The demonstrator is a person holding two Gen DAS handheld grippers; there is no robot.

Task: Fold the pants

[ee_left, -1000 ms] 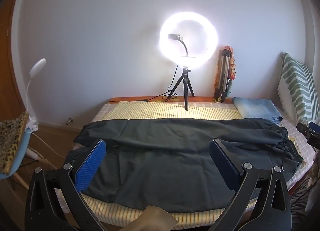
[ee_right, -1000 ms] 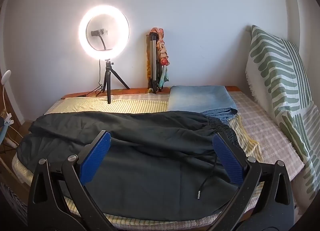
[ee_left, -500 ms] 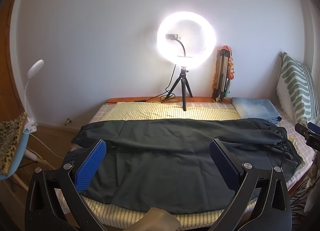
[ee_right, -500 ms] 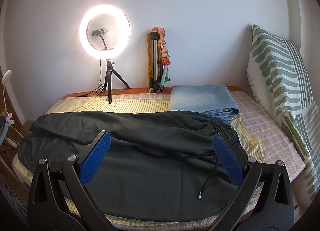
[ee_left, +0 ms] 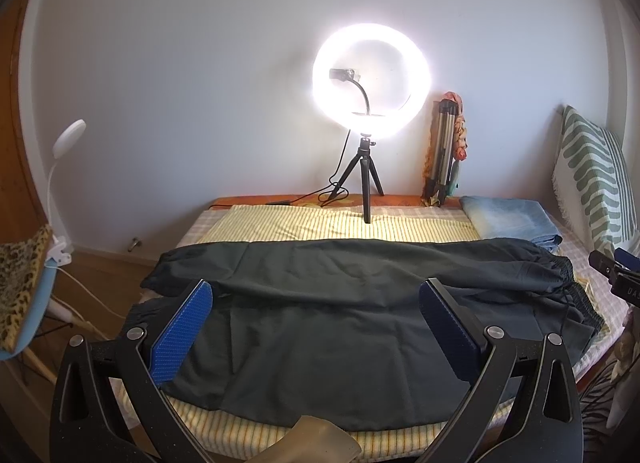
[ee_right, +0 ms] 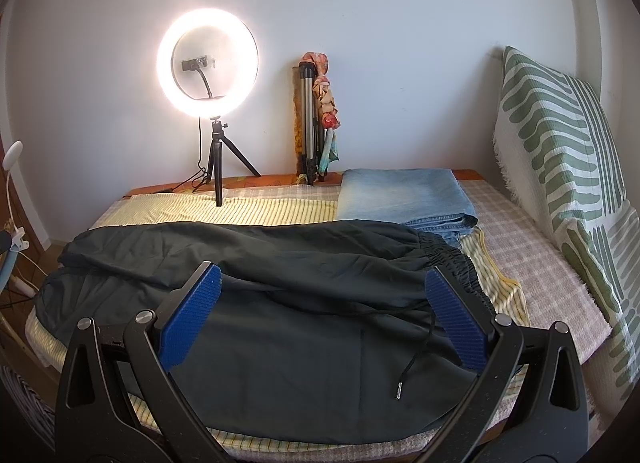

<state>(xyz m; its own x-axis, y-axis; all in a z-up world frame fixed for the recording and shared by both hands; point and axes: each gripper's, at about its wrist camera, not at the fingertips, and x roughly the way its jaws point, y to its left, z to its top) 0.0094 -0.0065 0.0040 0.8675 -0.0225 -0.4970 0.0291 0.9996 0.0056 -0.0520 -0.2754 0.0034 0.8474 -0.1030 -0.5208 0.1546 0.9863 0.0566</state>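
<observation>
The dark pants [ee_right: 280, 303] are being left spread across the bed [ee_right: 532, 263], untouched. Both the left hand-held gripper [ee_left: 316, 327] and right hand-held gripper [ee_right: 324, 315] are being held spread, empty. The loose drawstring [ee_right: 412, 363] is likely being risked: it could get pinched instead of fabric.

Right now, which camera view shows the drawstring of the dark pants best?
The right wrist view: the drawstring lies in full sight on the dark pants, down to its metal tip. The left wrist view shows only a thin piece of it near the waistband, far to the right.
</observation>
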